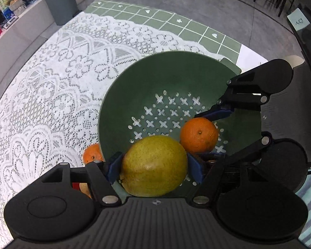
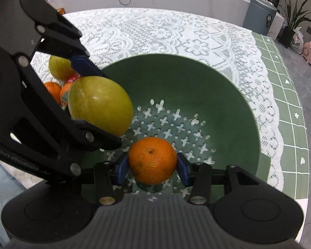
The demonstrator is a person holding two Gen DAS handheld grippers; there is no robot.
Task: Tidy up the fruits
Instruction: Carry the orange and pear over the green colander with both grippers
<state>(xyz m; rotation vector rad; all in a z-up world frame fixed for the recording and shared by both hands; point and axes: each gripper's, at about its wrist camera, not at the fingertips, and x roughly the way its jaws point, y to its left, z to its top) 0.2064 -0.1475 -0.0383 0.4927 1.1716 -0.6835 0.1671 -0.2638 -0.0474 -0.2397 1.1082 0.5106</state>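
A pear [image 1: 154, 166] and an orange [image 2: 152, 160] are being gripped by the left gripper [image 1: 154, 167] and right gripper [image 2: 152, 166] over the colander [image 1: 134, 78], 2 fruits for dropping in.

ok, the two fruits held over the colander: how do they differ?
The pear is yellow-green, the mandarin orange. The pear is larger and oval, the mandarin smaller and round. The left tool grips the pear with wide jaws; the right tool grips the mandarin with narrower jaws. Both hang over the green colander.
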